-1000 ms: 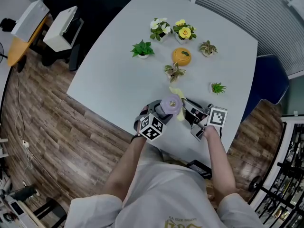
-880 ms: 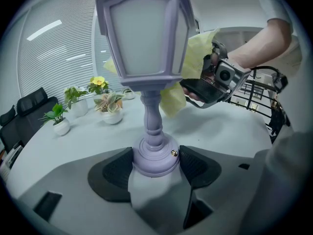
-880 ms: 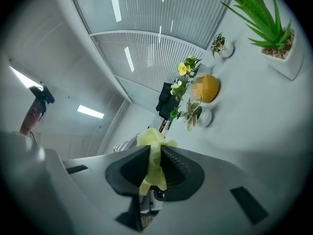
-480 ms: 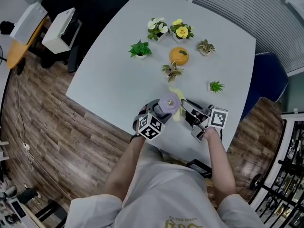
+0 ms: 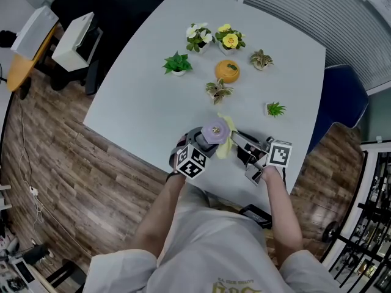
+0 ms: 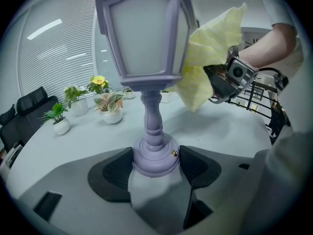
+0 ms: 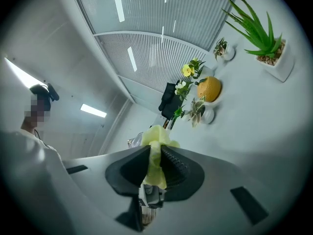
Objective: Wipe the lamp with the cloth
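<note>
A lilac lantern-shaped lamp (image 6: pixel 146 38) stands upright between the jaws of my left gripper (image 6: pixel 155 166), which is shut on its round base (image 6: pixel 154 158). From the head view the lamp's top (image 5: pixel 215 130) shows near the table's front edge, just right of the left gripper (image 5: pixel 198 151). A pale yellow cloth (image 6: pixel 208 53) is pinched in my right gripper (image 7: pixel 155 168), which is shut on the cloth (image 7: pixel 155 153). The cloth (image 5: pixel 224 144) lies against the right side of the lamp's shade. The right gripper (image 5: pixel 247 152) reaches in from the right.
Several small potted plants (image 5: pixel 177 63) and an orange pumpkin-like ornament (image 5: pixel 226 71) stand at the far half of the grey-white table (image 5: pixel 146 96). Another small plant (image 5: pixel 275 109) stands at the right. A blue chair (image 5: pixel 344 99) is beyond the table's right edge.
The cloth has slid slightly down along the lamp's right side. The left gripper and lamp have kept their place.
</note>
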Available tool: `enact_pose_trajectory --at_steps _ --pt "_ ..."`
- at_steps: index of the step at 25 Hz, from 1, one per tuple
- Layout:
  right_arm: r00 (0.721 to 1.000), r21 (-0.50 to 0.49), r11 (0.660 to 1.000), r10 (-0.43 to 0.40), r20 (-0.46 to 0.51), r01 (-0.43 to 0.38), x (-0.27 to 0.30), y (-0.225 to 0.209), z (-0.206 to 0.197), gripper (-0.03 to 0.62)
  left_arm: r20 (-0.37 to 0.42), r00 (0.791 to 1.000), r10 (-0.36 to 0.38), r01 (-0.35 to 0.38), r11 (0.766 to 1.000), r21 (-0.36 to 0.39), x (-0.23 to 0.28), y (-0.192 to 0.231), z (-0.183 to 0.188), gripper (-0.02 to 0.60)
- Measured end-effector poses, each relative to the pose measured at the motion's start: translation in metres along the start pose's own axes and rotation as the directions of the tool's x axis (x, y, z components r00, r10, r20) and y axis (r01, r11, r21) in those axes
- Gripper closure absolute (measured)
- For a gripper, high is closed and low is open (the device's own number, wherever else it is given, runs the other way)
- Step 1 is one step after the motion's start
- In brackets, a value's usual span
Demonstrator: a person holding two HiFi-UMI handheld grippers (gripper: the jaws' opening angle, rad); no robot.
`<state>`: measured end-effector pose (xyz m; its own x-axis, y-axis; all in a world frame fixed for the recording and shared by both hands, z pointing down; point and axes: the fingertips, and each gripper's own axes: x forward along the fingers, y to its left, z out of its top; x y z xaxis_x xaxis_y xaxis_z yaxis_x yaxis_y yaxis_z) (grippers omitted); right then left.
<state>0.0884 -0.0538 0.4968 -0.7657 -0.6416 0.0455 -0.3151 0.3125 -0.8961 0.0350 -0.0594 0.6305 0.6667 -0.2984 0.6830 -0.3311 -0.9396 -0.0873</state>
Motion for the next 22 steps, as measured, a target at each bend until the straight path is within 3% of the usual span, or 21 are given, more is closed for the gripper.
enact_pose_trajectory --at_steps 8,22 --pt "0.999 -0.035 0.999 0.006 -0.036 -0.007 0.002 0.007 -0.006 0.519 0.004 1.000 0.004 -0.004 1.000 0.004 0.000 0.001 0.001 0.272" --pt "0.988 -0.176 0.983 -0.083 -0.131 0.060 0.005 0.004 -0.021 0.519 0.002 1.000 0.002 -0.002 1.000 0.002 0.001 0.000 0.001 0.272"
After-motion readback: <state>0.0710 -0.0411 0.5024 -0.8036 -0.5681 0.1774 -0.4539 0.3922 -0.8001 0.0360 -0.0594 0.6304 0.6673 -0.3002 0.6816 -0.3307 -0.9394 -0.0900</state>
